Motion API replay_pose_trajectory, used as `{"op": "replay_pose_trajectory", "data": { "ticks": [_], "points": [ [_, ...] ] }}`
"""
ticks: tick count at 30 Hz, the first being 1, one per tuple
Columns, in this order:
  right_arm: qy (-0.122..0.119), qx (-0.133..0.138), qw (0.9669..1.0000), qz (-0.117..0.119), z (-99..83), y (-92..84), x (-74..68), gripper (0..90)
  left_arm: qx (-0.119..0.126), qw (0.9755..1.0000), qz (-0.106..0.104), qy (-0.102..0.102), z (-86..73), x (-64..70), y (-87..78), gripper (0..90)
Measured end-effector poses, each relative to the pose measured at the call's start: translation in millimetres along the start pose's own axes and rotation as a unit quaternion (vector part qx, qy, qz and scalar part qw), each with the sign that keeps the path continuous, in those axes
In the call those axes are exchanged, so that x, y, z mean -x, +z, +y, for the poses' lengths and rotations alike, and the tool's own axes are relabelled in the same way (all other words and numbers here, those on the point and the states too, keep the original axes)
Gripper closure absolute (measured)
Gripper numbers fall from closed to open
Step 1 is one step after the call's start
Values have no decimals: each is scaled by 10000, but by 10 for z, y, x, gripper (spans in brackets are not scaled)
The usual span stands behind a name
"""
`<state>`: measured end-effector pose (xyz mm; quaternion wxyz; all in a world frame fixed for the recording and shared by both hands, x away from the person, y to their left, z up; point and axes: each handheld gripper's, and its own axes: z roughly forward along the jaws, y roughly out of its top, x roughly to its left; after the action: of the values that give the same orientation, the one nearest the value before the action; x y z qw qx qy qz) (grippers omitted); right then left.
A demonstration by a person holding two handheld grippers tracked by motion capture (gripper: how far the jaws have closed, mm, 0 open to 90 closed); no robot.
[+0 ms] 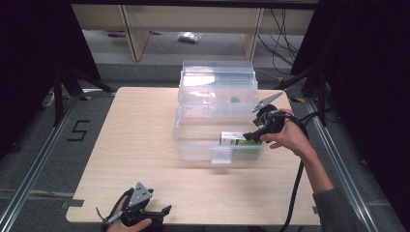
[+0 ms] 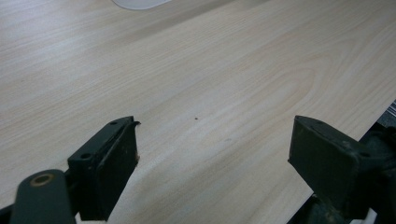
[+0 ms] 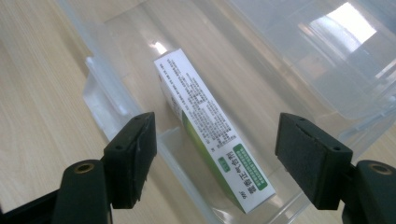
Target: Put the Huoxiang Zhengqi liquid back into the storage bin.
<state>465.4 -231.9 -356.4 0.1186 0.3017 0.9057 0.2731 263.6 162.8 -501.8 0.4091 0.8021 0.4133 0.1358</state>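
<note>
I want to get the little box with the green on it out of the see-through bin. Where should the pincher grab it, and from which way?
Grab the small carton across its two long flat sides, near the middle, coming down from above through the open top of the clear bin. The right gripper hangs open right over it, jaws on each side. The bin walls probably block any sideways way in.

Your left gripper (image 1: 155, 211) sits low near you, jaws spread wide; your right gripper (image 1: 250, 137) reaches forward, jaws likewise parted, gripping nothing.
</note>
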Motion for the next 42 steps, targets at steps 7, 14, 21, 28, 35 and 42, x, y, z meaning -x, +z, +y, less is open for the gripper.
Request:
{"op": "replay_pose_trajectory", "data": {
  "ticks": [7, 14, 21, 28, 35, 42],
  "points": [
    [229, 284, 9993, -15, -102, -43, -59, 278, -44, 10000, 16, 47, 2, -15, -12, 149],
    [219, 689, 9974, -19, -188, -69, -132, 264, -40, 10000, 3, 65, -1, -15, -11, 149],
    [177, 775, 9968, 37, -263, -42, -212, 261, -9, 10000, 6, 28, -2, -11, -7, 149],
    [509, 863, 9950, 25, -371, -24, -305, 256, -29, 10000, 44, 27, -4, -13, 1, 149],
    [461, 945, 9945, 26, -464, -31, -346, 242, -32, 10000, 50, 40, -1, -16, -1, 149],
    [446, 1024, 9937, 99, -540, -48, -416, 238, -33, 10000, 54, 46, -2, -15, -2, 149]
  ]
}}
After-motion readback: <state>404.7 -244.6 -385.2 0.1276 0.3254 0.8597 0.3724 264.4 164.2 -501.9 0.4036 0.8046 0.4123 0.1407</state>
